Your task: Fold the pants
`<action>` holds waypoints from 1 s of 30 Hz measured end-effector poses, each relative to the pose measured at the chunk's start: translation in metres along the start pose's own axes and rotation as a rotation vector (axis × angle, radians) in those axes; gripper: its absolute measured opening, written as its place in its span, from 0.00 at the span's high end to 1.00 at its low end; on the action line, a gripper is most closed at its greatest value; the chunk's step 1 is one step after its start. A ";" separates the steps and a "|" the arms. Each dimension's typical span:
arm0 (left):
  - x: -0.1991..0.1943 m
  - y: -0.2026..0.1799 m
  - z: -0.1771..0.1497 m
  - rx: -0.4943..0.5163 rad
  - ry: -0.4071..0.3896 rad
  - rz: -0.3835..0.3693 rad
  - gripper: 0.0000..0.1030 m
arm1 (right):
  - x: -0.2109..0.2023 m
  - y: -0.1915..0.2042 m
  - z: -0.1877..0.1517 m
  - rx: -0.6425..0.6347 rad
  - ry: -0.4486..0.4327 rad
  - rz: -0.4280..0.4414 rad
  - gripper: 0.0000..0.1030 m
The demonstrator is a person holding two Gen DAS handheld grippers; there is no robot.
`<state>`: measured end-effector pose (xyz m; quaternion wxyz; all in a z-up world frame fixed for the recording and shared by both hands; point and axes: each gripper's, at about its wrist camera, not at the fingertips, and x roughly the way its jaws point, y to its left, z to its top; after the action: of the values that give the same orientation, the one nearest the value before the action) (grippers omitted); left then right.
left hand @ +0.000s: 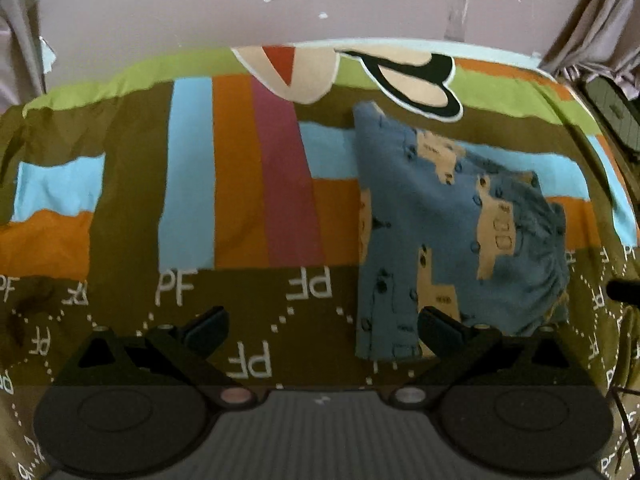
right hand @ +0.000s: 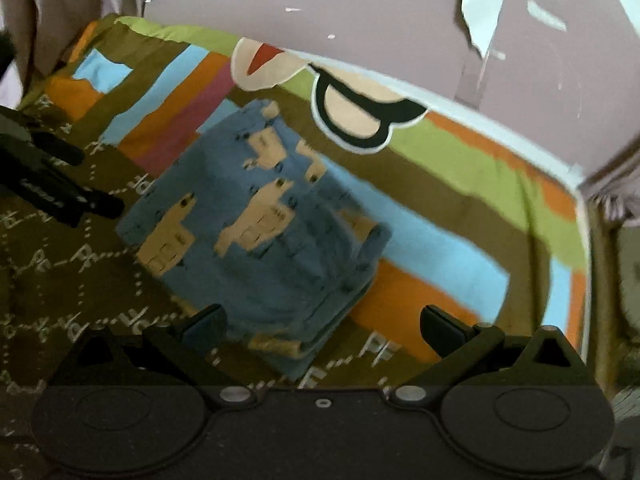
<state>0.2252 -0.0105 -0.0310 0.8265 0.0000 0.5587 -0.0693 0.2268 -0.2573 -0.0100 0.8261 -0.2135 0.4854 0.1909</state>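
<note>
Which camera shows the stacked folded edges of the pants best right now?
The right wrist view: the pants lie almost whole in frame, with the layered edges visible near the open right claw. The left wrist view shows only the top face of the pants, partly behind the left claw.
</note>
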 end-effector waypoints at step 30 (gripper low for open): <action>0.032 -0.022 -0.008 -0.006 -0.040 0.013 0.00 | 0.066 -0.046 -0.016 0.360 -0.149 0.045 0.01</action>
<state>0.2269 -0.0349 -0.0621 0.8380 -0.0001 0.5421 -0.0621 0.2693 -0.2974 -0.0678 0.8800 -0.0368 0.4539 0.1348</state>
